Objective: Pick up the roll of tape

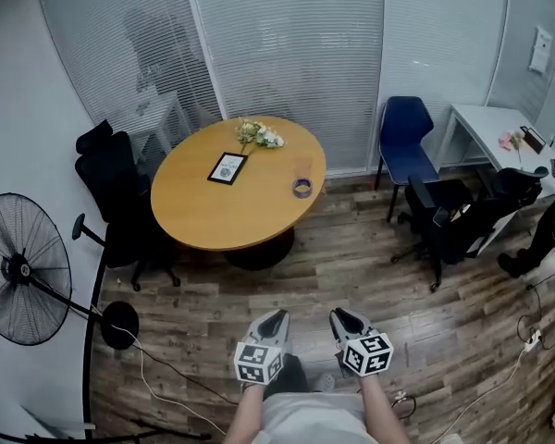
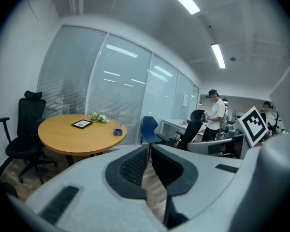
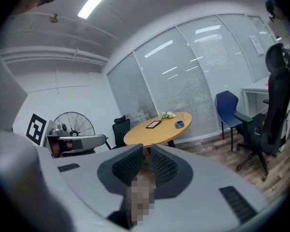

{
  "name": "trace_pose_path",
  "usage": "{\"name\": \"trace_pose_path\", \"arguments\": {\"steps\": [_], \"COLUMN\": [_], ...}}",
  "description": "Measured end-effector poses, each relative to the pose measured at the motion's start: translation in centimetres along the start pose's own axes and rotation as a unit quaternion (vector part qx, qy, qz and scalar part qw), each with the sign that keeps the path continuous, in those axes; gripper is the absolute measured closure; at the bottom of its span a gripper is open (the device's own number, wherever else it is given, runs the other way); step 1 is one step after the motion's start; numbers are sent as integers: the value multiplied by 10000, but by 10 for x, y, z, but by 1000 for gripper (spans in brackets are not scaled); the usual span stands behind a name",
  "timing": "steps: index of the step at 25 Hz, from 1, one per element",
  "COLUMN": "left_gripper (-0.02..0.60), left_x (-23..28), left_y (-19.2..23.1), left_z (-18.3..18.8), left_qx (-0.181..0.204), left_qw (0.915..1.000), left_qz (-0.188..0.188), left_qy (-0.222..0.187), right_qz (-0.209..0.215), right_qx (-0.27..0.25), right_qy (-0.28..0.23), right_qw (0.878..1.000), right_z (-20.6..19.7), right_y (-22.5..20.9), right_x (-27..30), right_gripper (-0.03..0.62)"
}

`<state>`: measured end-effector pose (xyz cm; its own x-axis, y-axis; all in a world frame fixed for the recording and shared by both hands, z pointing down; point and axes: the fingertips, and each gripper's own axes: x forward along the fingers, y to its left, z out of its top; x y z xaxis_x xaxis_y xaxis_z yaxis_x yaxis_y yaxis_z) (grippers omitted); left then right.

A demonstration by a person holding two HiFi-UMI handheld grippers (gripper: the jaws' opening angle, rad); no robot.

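The roll of tape lies flat near the right edge of the round wooden table, far ahead of both grippers. In the left gripper view the tape is a small blue-grey ring, and the right gripper view shows the tape just as small. My left gripper is held low over the floor, jaws shut and empty. Beside it my right gripper has its jaws a narrow gap apart with nothing between them.
A framed picture and a small bunch of flowers also lie on the table. A black chair and a standing fan are at the left. A blue chair, a black office chair and a white desk are at the right.
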<state>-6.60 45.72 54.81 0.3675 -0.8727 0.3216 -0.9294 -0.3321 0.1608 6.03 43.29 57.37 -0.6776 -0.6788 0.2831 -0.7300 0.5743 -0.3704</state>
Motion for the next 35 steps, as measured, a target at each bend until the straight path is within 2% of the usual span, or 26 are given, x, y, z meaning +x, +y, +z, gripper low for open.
{"name": "trace_pose_path", "arguments": {"steps": [6, 7, 10, 14, 18, 23, 29, 35], "left_gripper": [568, 559, 484, 456, 448, 446, 446, 446], "left_x": [-2, -2, -2, 5, 29, 58, 83, 117], "left_y": [-6, -6, -1, 3, -7, -19, 12, 59], "left_z": [-9, -11, -19, -21, -10, 8, 13, 43], "left_qx": [42, 37, -7, -88, -257, -44, -96, -116], "left_qw": [9999, 9999, 9998, 9998, 9992, 9985, 9987, 9993], "left_qz": [-45, -45, -21, -23, -290, -541, -451, -327], "left_qy": [80, 104, 186, 192, 33, 95, 231, 113], "right_qz": [65, 63, 60, 0, -135, -207, -327, -179], "right_qx": [160, 163, 177, 164, 29, 59, 123, 62], "right_qy": [-20, 7, 90, 159, 366, 441, 626, 758], "right_qw": [9998, 9998, 9998, 9997, 9992, 9988, 9974, 9969], "right_z": [-8, -10, -17, -19, -24, -15, -7, 12], "right_y": [-5, -6, -7, -13, -26, -38, -59, -64], "right_x": [-6, -5, -3, 1, 7, 19, 52, 108], "right_gripper": [484, 478, 464, 462, 462, 453, 453, 453]}}
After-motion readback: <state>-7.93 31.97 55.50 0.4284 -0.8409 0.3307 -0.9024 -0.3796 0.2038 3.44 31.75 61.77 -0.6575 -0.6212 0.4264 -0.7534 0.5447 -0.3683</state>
